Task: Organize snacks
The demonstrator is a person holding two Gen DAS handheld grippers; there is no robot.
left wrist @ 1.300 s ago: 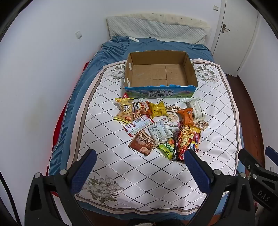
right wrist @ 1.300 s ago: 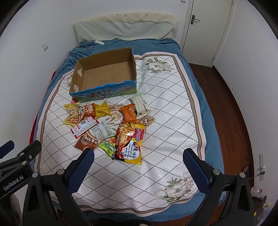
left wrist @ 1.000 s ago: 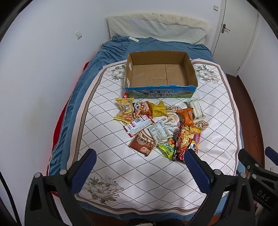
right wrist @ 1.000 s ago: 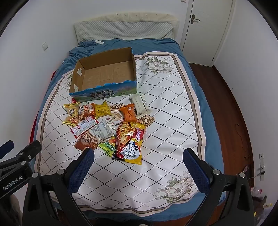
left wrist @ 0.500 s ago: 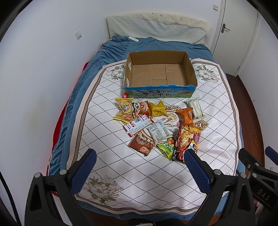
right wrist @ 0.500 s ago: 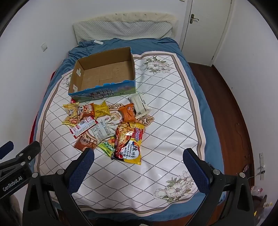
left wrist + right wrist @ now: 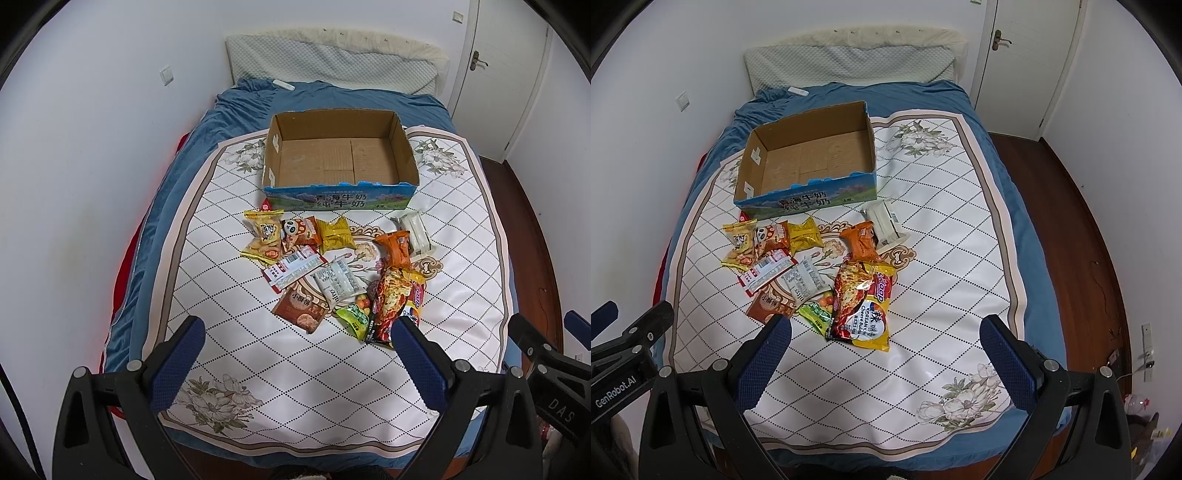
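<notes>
Fingers of both grippers, blue-padded on black frames, stand spread wide with nothing between them. Left gripper (image 7: 297, 332) and right gripper (image 7: 884, 332) each hang above the near end of a bed, clear of every packet; the left wrist view catches part of the right gripper's black body at its right edge, and the right wrist view shows the left one at its left edge.

Beneath them lies a white quilted mat with a black diamond grid and grey flower corners (image 7: 258, 354), spread over a blue bedcover (image 7: 1008, 177).

Nearest the grippers, a large red and yellow instant-noodle bag (image 7: 862, 304) lies flat, overlapping a small green sweet packet (image 7: 814, 314). Just beside these sit a brown biscuit packet (image 7: 301, 308), a white packet with printed text (image 7: 338, 282) and a red-edged white packet with a barcode (image 7: 293, 267), the three overlapping or touching.

Farther on, a yellow crisp packet (image 7: 264, 238), an orange packet with a panda face (image 7: 299, 230) and a crinkled yellow packet (image 7: 336, 234) form a row. To their right lie an orange packet (image 7: 860, 240) and a clear-wrapped white packet (image 7: 884, 223), touching each other.

Beyond the snacks, an open, shallow cardboard box with a blue printed front (image 7: 338, 199) stands on the mat, its brown floor bare.

Farthest away, a pale quilted pad (image 7: 849, 64) leans against the wall, with a white door (image 7: 1027, 62) to the right.
</notes>
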